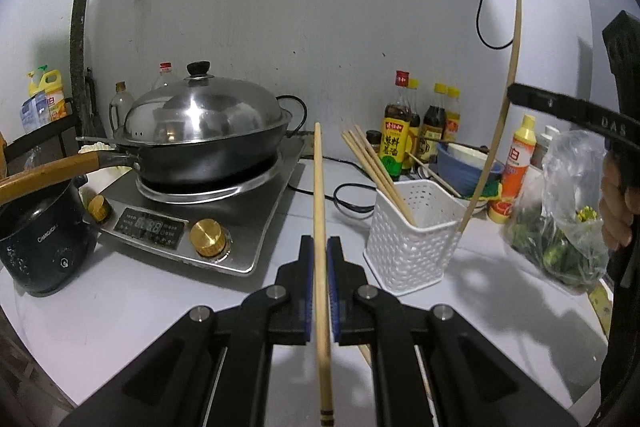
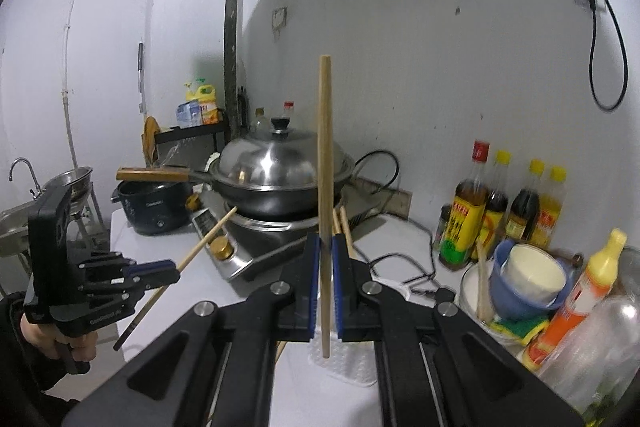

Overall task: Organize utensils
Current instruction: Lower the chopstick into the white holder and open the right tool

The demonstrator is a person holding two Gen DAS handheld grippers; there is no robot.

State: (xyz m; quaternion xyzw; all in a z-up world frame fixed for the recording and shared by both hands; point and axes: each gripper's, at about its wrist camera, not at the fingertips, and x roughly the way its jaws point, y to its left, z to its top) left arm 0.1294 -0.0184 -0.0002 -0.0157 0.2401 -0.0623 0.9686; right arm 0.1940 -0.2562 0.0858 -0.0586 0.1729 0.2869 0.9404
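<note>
Right wrist view: both grippers, left and right, each pinch one chopstick; a tilted descent could miss the white basket.

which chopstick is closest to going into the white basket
The right gripper's chopstick: it stands nearly upright with its lower tip at the white basket's rim. The left gripper's chopstick is off to the side, and several others already lean inside.

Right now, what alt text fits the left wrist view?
The left gripper clamps a pale wooden chopstick above a white counter. To its right, a white perforated plastic holder already contains chopsticks; a lidded black wok sits behind on an induction cooker.
</note>
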